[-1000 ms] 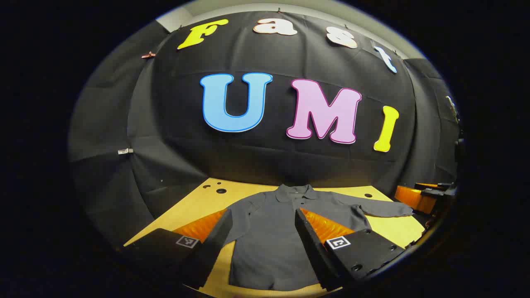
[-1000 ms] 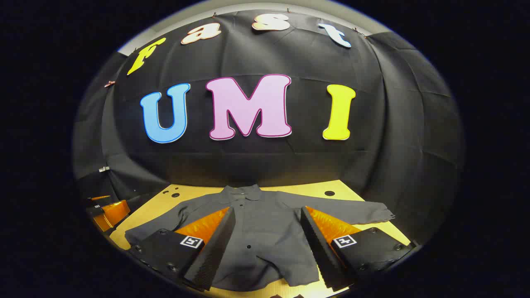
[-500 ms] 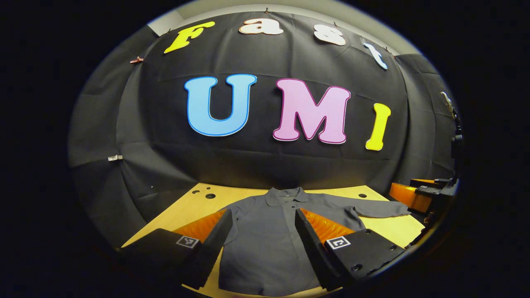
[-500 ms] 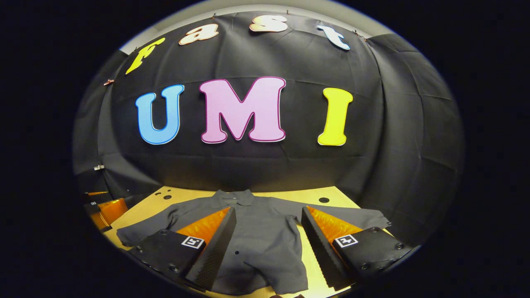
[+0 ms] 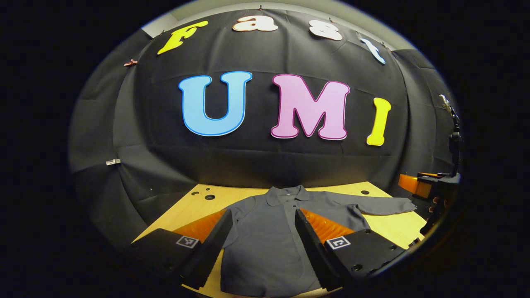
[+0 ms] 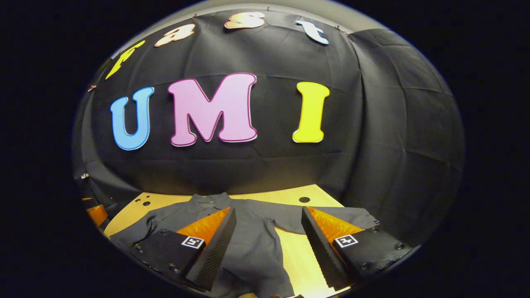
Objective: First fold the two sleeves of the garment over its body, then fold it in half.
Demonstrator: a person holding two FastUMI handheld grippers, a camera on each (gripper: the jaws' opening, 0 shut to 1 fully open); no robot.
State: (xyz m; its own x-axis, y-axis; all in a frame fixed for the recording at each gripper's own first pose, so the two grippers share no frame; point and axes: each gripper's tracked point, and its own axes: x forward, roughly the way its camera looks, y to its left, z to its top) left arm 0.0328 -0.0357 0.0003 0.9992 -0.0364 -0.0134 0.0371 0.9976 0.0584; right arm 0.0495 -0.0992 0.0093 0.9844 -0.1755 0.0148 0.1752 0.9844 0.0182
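A grey collared shirt [image 5: 265, 244] lies flat, front up, on the yellow table [image 5: 194, 203], its collar [image 5: 285, 192] toward the wall. Its right sleeve [image 5: 389, 205] stretches out sideways. My left gripper [image 5: 263, 213] hovers open over the shirt's body with nothing between its fingers. At the far right edge of the left gripper view the right gripper [image 5: 426, 184] is held by a hand [image 5: 437, 203] beyond the sleeve's cuff. In the right gripper view the shirt [image 6: 248, 244] lies below my open right gripper [image 6: 268, 211], with the right sleeve [image 6: 356, 215] behind its right finger and the left sleeve [image 6: 124, 236] spread out at the left.
The black cloth wall stands close behind the table [image 6: 290, 194]. Small round holes [image 5: 210, 197] mark the tabletop near its back corners. Bare table shows between the shirt's hem and right sleeve [image 6: 294, 252]. The left gripper [image 6: 96, 213] peeks in at the left edge of the right gripper view.
The right gripper has swung to the right, so the shirt has slid left in its view and the right sleeve sits nearer its fingers. The left gripper has barely shifted. Both stay open.
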